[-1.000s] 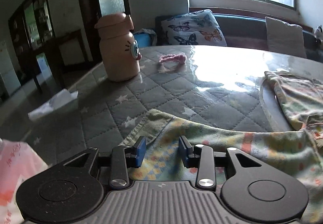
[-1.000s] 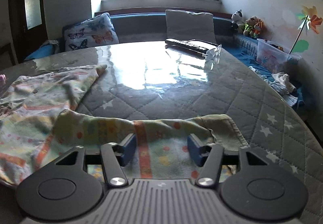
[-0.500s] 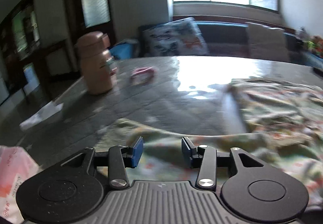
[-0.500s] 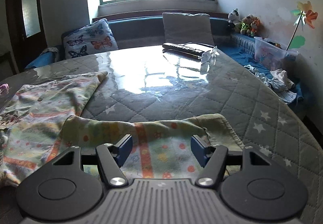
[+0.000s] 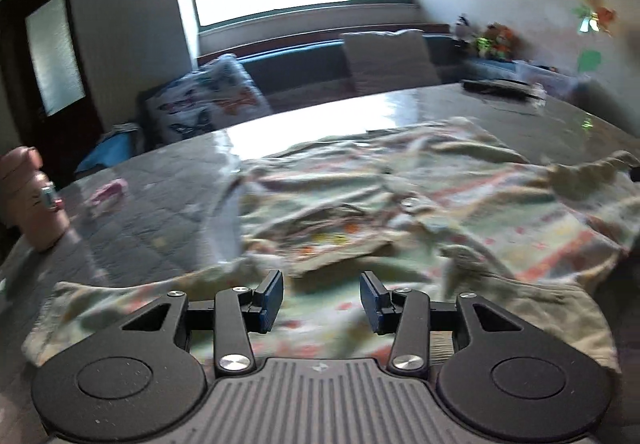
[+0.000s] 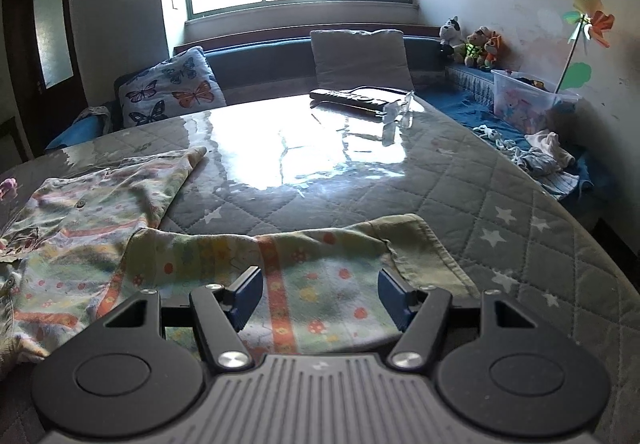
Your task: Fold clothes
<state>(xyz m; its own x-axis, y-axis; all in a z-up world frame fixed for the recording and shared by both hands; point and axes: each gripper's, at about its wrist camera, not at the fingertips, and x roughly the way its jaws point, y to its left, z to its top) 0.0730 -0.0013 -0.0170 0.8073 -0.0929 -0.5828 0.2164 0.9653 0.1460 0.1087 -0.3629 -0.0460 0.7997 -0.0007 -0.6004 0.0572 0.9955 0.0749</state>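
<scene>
The patterned garment (image 6: 120, 240) is lying spread and rumpled on the quilted table (image 6: 500, 212). The left gripper (image 5: 320, 296) and right gripper (image 6: 320, 294) are each hovering over its near edge, jaws standing wide apart and holding nothing. Judged step: positioning for the first fold; next, both are needing to close on the hem.

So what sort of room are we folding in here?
Probably a home living room: a blue window bench with a butterfly-print cushion, stuffed toys, and a quilted star-pattern table cover.
</scene>
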